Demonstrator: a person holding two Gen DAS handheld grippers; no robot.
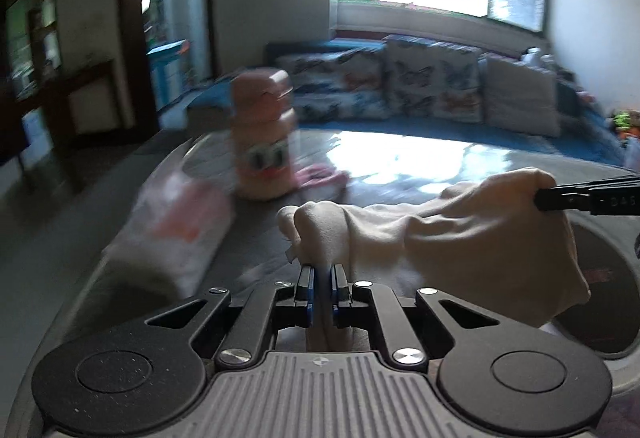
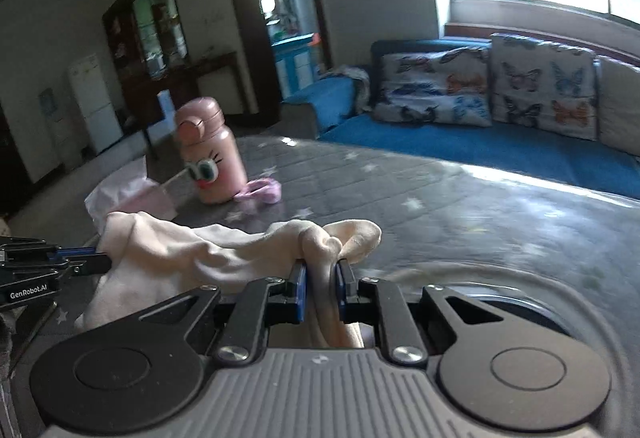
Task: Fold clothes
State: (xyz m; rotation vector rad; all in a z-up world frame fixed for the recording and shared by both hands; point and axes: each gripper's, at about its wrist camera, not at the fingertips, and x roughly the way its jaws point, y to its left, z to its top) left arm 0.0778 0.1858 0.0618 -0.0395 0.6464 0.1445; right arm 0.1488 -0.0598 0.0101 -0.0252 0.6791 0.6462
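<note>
A cream-coloured garment (image 1: 460, 234) hangs stretched between both grippers above a grey star-patterned table (image 2: 440, 205). My left gripper (image 1: 323, 270) is shut on one bunched corner of it. My right gripper (image 2: 322, 268) is shut on the other bunched corner of the garment (image 2: 192, 258). In the left wrist view the right gripper's black fingers (image 1: 588, 195) come in from the right edge and pinch the cloth. In the right wrist view the left gripper's fingers (image 2: 72, 260) enter from the left edge. The cloth sags between the two grips, lifted off the table.
A pink bottle with cartoon eyes (image 2: 210, 153) stands on the table's far left, a pink cloth (image 2: 262, 191) beside it and a tissue pack (image 2: 128, 197) nearer. Behind is a blue sofa (image 2: 480, 145) with butterfly cushions (image 2: 544, 85). A round inset (image 1: 600, 302) lies in the table's right side.
</note>
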